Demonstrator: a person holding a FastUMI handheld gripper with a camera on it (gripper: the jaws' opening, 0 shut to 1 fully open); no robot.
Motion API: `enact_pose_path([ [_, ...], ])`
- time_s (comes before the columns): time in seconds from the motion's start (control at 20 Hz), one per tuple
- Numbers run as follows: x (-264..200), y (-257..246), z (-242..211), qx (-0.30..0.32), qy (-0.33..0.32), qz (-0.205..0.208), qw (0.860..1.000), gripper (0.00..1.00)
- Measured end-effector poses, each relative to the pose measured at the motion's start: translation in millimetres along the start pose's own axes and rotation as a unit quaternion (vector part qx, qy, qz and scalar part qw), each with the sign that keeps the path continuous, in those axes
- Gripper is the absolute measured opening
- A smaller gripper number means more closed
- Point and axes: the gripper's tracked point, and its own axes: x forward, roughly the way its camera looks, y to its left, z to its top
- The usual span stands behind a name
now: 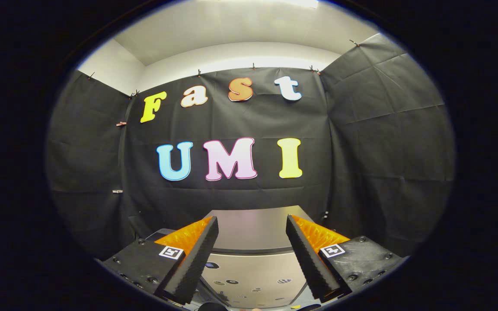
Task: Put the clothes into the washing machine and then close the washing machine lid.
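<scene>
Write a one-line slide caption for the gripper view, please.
Open gripper, holding nothing, hovers above the grey washing machine facing the booth's black cloth wall.

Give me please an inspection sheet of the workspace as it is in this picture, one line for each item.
Surface: grey top of the washing machine lies flat between and beyond the fingers.
Job's things: the machine's front panel carries small controls; clothes: nothing seen.
Clutter: nothing seen.
Grippers: gripper open, its fingers spread apart, holding nothing, above the machine.
Cables: nothing seen.
Surroundings: black cloth wall pinned up with clips on three sides, white ceiling above.
</scene>
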Motion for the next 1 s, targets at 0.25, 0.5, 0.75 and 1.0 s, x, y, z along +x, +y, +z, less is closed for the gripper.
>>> enact_pose_path([
  [0.25, -7.5, -2.3, 6.2, -0.016, -0.019, -0.01, 1.0, 0.99],
  [0.5, -8.8, 7.3, 11.0, -0.019, -0.024, -0.002, 1.0, 0.99],
  [0.75, -6.5, 10.0, 5.3, -0.015, -0.019, 0.004, 1.0, 0.99],
  [1.0, -7.0, 3.0, 5.3, -0.011, -0.014, -0.003, 1.0, 0.99],
])
